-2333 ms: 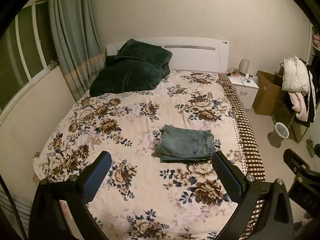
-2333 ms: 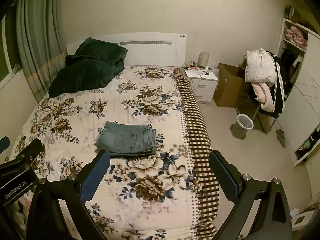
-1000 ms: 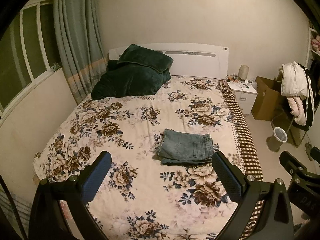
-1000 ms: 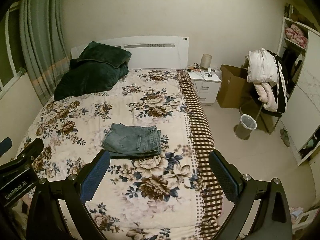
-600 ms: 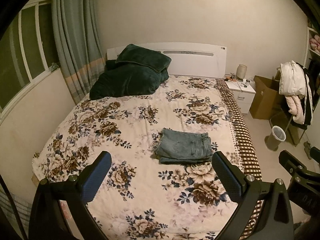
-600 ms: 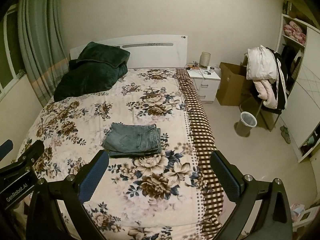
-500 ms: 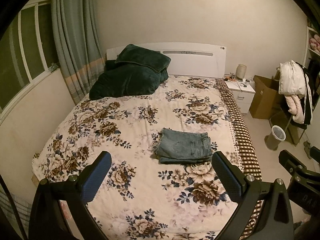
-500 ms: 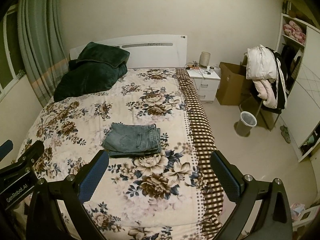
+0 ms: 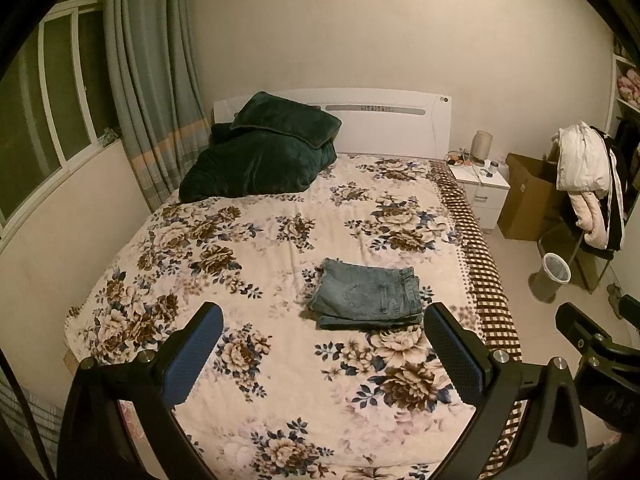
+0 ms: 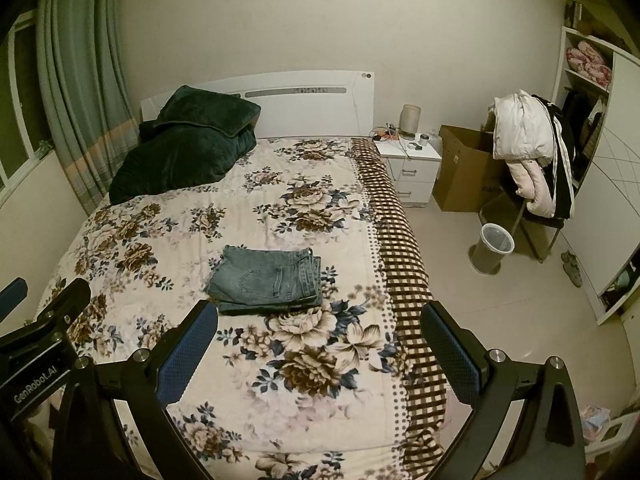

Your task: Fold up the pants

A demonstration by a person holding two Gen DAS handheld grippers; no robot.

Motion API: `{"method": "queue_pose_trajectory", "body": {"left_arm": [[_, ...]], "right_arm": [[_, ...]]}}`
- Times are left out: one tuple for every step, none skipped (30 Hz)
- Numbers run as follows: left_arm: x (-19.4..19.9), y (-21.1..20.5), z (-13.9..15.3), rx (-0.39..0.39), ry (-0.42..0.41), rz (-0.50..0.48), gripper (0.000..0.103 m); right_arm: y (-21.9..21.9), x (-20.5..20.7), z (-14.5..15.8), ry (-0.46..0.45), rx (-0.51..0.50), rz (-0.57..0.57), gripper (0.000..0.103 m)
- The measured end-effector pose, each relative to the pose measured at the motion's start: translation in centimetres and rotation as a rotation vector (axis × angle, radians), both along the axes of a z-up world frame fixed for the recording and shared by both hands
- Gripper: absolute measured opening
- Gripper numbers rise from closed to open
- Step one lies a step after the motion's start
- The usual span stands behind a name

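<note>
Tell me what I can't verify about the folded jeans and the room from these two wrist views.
- Folded blue denim jeans: layers underneath are hidden by the top layer in both views.
- Small items on the white bedside table: too small to identify.
- White shelving unit: cut off by the right wrist view's edge.
- Bed's foot edge: hidden behind the left gripper and right gripper fingers.

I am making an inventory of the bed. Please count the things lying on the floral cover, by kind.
Folded jeans: 1
Dark green pillow: 1
Dark green blanket: 1
Total: 3
</note>
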State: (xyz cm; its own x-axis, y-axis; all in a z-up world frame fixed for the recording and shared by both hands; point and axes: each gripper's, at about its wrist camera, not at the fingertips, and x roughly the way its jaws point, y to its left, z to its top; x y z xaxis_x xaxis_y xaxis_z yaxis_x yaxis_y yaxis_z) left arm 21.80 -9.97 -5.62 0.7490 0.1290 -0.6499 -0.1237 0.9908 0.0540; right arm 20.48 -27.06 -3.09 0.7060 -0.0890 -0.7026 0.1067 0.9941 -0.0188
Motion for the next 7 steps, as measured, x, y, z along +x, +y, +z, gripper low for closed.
{"method": "queue_pose_trajectory", "body": {"left_arm": [[-0.03, -0.08, 0.08, -0.001, -0.003, 0.0, 0.103], [-0.14, -0.18, 0.17, -0.002, -0.008, 0.001, 0.103], [-0.36, -0.32, 0.3, -0.002, -0.014, 0.003, 0.103], [-0.53, -0.42, 0.35, 0.0, -0.017, 0.006, 0.103], [-0.58, -0.52, 0.4, 0.001, -0.02, 0.007, 0.103], [-0.95, -0.55, 0.43, 0.0, -0.021, 0.01, 0.103], [-0.95, -0.63, 0.47, 0.0, -0.022, 0.012, 0.103]], "right_arm": [[0.0, 0.05, -0.06, 0.0, 0.0, 0.001, 0.103], [-0.01, 0.0, -0.01, 0.0, 0.0, 0.002, 0.103], [0.0, 0.01, -0.06, 0.0, 0.0, 0.0, 0.103], [0.0, -0.02, -0.03, 0.0, -0.001, 0.002, 0.103], [-0.01, -0.2, -0.12, 0.002, 0.0, 0.001, 0.103], [-0.05, -0.23, -0.08, 0.002, 0.004, 0.002, 0.103], [-0.03, -0.41, -0.09, 0.002, 0.003, 0.002, 0.103]]}}
